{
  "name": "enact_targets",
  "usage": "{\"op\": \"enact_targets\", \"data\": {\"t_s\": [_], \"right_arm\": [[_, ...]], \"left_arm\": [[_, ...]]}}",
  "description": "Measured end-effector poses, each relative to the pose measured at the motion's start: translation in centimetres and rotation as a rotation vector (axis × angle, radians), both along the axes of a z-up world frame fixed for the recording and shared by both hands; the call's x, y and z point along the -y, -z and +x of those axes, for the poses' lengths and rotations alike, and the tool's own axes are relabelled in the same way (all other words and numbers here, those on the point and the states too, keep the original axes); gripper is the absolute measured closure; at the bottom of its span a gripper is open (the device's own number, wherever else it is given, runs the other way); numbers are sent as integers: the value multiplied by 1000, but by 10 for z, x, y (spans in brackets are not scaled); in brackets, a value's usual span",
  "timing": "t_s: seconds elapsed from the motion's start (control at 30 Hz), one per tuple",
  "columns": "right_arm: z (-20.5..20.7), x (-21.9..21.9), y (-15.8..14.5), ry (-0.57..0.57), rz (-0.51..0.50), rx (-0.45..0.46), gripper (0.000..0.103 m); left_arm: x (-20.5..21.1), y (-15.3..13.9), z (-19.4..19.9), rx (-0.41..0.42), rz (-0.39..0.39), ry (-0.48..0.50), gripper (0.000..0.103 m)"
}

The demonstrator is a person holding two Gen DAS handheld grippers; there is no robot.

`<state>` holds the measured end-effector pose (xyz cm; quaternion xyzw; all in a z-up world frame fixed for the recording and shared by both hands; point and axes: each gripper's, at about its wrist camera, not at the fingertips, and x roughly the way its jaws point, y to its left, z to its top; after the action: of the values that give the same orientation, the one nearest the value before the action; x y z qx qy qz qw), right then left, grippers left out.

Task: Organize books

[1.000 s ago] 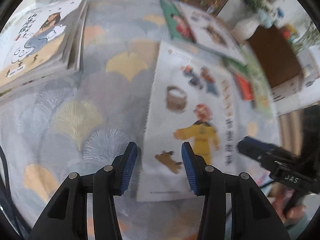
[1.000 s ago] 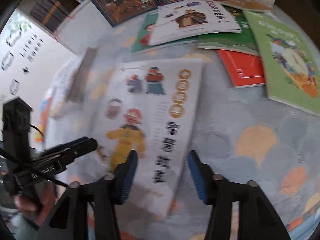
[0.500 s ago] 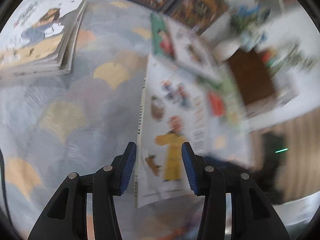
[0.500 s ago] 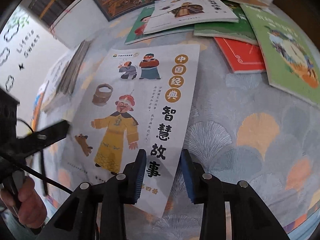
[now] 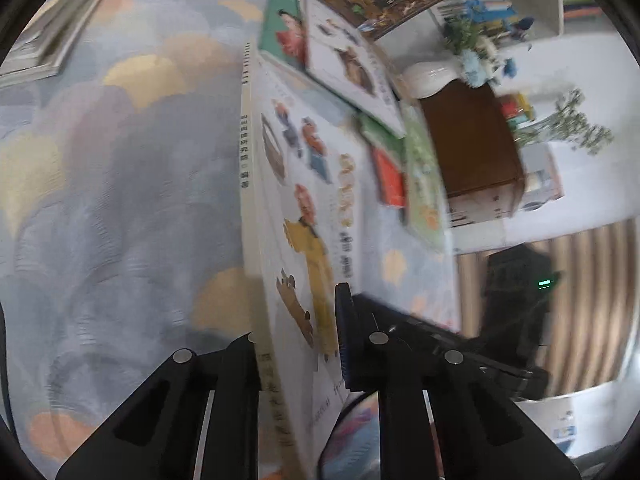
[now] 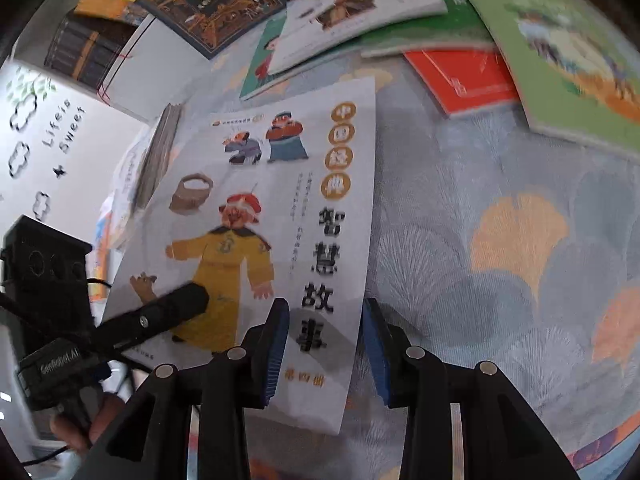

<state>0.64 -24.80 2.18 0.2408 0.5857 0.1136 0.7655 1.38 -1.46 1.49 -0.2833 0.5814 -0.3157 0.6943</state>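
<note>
**Left tongs clamp the picture book; right tongs straddle its edge**

We see our left tongs (image 5: 298, 344) closed on the white picture book (image 6: 276, 216), the one with a man in a yellow robe on its cover. One finger presses on the cover near the book's bottom end and the other sits behind the spine side. In the left wrist view the book (image 5: 304, 240) stands tilted, its spine edge lifted off the patterned cloth (image 5: 120, 200) that covers the worktop.

Our right tongs (image 6: 324, 344) sit at the book's bottom right corner. Their jaws are opening, with the book's right edge between them, and the blue pads (image 6: 276, 344) do not press on it. In the right wrist view the left tongs (image 6: 176, 308) reach in from the left over the cover, and part of a hand (image 6: 80, 428) shows at the lower left.

Toward the far edge of the worktop lie more loose books: a green one (image 6: 560, 40), a red one (image 6: 464, 80), a white one (image 6: 352, 8) overlapping others, and a dark ornate one (image 6: 208, 0). A stack of books (image 6: 156, 160) rests at the left edge, just behind the held book.
</note>
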Motion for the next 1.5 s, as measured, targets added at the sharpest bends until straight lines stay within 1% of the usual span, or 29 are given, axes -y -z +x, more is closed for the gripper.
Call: {"op": "enact_targets", "data": {"t_s": [0.03, 0.07, 0.1, 0.13, 0.17, 0.2, 0.23, 0.4, 0.43, 0.47, 0.5, 0.53, 0.57, 0.6, 0.67, 0.73, 0.77, 0.8, 0.87, 0.9, 0.93, 1.03, 1.2, 1.27, 1.37, 1.5], "right_arm": [[-2, 10, 1, 21, 64, -24, 58], [-3, 15, 3, 42, 107, -36, 51], [-7, 24, 4, 65, 159, -44, 48], [-10, 31, 5, 82, 208, -47, 47], [-14, 39, 9, 105, 285, -54, 45], [-15, 43, 12, 117, 333, -60, 45], [-16, 46, 17, 131, 398, -70, 45], [-9, 34, 35, 156, 585, -95, 46], [-7, 28, 36, 159, 604, -95, 50], [-6, 24, 36, 165, 621, -87, 56], [-4, 21, 35, 169, 608, -84, 64], [-3, 20, 32, 166, 590, -71, 68], [-4, 18, 27, 151, 554, -56, 74], [-2, 14, 24, 138, 519, -49, 75], [0, 4, 11, 88, 386, -18, 77], [2, -9, 1, 33, 262, 11, 77], [1, -13, -2, 11, 221, 23, 77], [1, -23, -10, -31, 137, 50, 77], [-2, -35, -23, -86, 39, 99, 77], [-2, -43, -32, -120, -10, 129, 77], [-3, -49, -38, -139, -34, 150, 77], [-7, -60, -59, -188, -79, 216, 77], [-8, -78, -95, -256, -110, 303, 76], [-1, -92, -112, -290, -116, 347, 76], [27, -119, -130, -345, -101, 388, 76], [65, -158, -136, -422, -73, 411, 76]], "left_arm": [[-3, -1, 2, -14, -38, -9, 90], [-7, -2, 5, -33, -84, -23, 90], [-8, -3, 8, -46, -115, -33, 90], [-12, -4, 12, -63, -153, -46, 90], [-12, -4, 14, -73, -173, -52, 90], [-14, -3, 16, -86, -194, -59, 90], [-16, -2, 17, -105, -222, -67, 90], [-17, 5, 17, -162, -284, -85, 90], [-17, 7, 17, -175, -290, -89, 90], [-17, 9, 15, -183, -279, -89, 90], [-18, 9, 15, -178, -261, -93, 91], [-19, 9, 14, -171, -224, -93, 91], [-21, 8, 13, -159, -168, -86, 91], [-21, 8, 12, -145, -115, -79, 91], [-20, 5, 9, -104, 0, -55, 88], [-16, 3, 7, -71, 66, -38, 87], [-13, -1, 6, -44, 110, -29, 86], [-11, -5, 5, -21, 139, -20, 86], [-9, -15, 2, 32, 181, -12, 86], [-9, -23, -1, 73, 199, -10, 86], [-12, -28, -2, 99, 206, -10, 87], [-24, -44, -6, 155, 194, -20, 87], [-52, -71, -2, 213, 155, -93, 87], [-67, -84, -2, 243, 130, -136, 87], [-88, -100, 7, 288, 131, -196, 87], [-123, -107, 25, 318, 149, -293, 86]]}}
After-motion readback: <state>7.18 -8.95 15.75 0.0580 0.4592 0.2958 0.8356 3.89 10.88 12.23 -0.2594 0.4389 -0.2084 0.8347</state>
